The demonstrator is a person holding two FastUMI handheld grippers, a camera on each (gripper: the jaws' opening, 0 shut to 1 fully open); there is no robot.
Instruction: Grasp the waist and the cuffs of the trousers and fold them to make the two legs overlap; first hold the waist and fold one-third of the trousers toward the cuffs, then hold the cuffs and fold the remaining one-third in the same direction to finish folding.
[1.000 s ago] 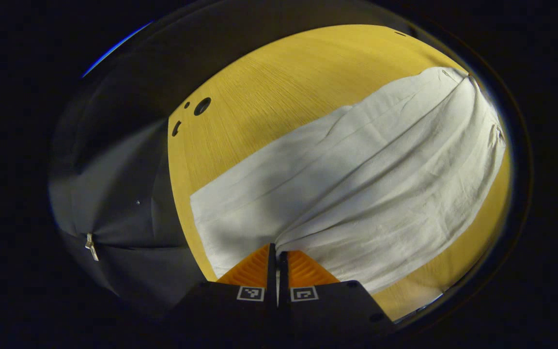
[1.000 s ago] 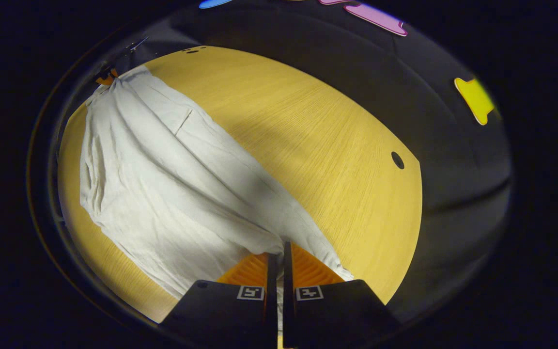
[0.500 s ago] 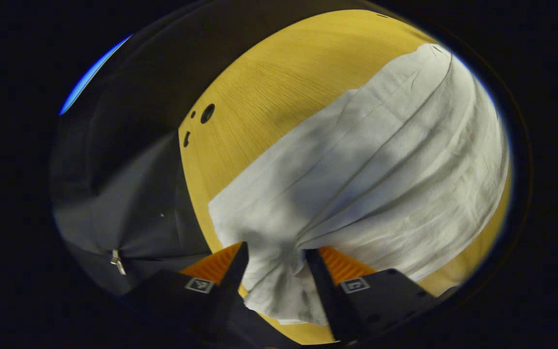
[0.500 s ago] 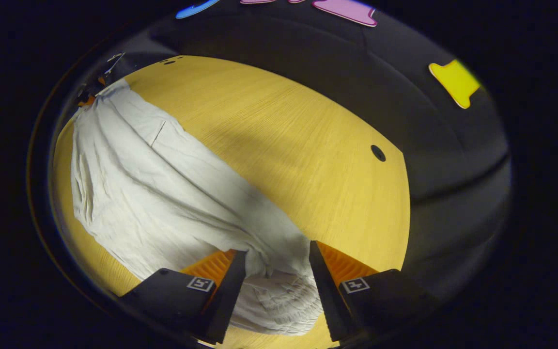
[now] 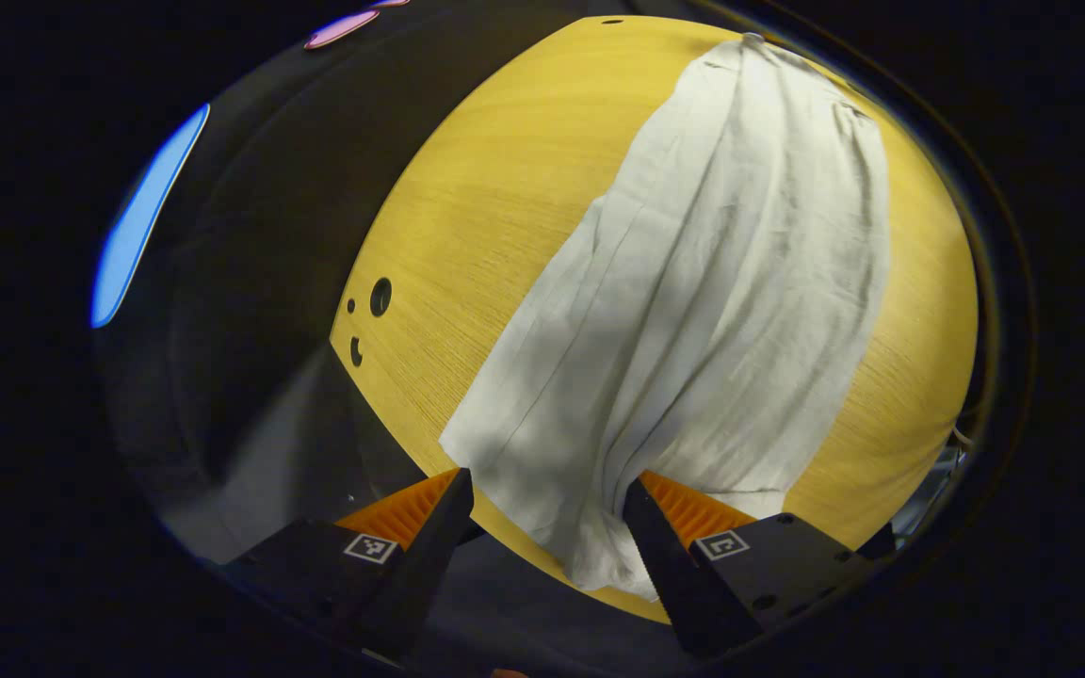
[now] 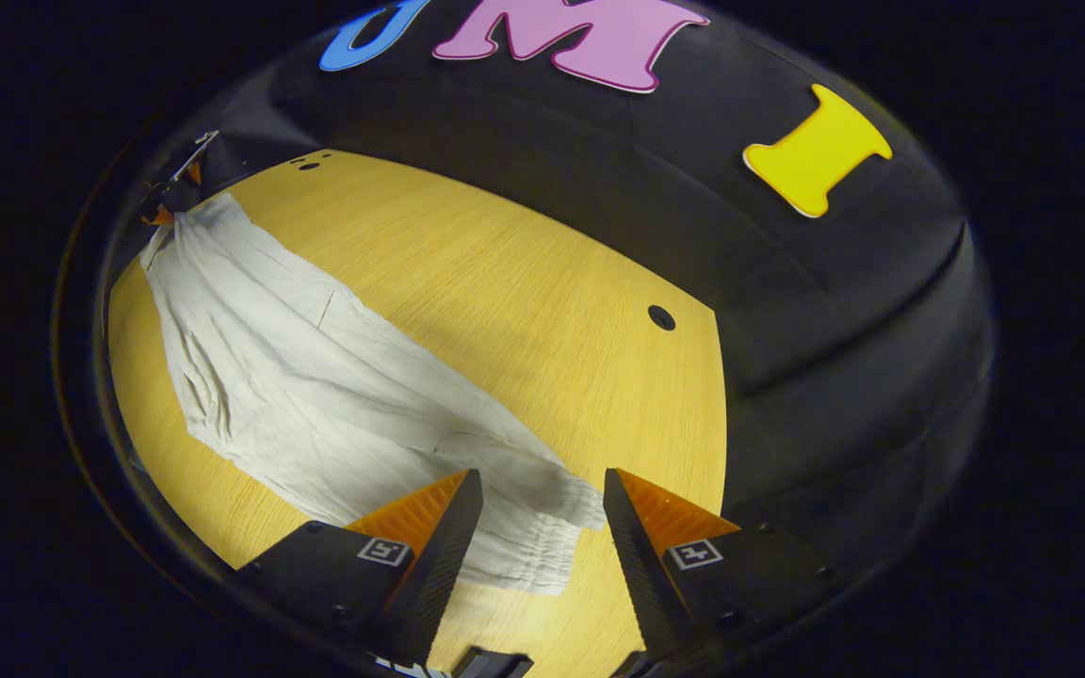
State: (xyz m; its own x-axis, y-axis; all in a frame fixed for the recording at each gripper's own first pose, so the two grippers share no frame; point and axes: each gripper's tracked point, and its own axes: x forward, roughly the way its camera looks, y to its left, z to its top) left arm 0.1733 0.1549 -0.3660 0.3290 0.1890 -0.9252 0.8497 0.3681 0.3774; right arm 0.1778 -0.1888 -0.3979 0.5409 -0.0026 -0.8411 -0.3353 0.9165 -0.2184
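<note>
So nearest in the left gripper view you've got the left gripper (image 5: 547, 508) with its fingers spread wide apart, gripping nothing, and one end of the white trousers (image 5: 703, 311) lying between and just below them at the near edge of the wooden table (image 5: 495, 198). I think that's the cuff end, since it looks flat and plain. In the right gripper view the right gripper (image 6: 542, 508) is also wide open and empty, hovering just above the gathered waist (image 6: 528, 556), which sits flat on the table near its edge. From there the trousers (image 6: 316, 377) run in one long strip across the table toward the far left, where the other gripper (image 6: 166, 198) shows, small and dark, right at the far end of the cloth. Going by how it lies, the legs look already stacked on each other, so I'd say the lengthwise fold is done. Neither of the thirds folds is started; the thing's at full length. Beyond it there's bare table with a few holes (image 6: 661, 317), then the booth wall.
</note>
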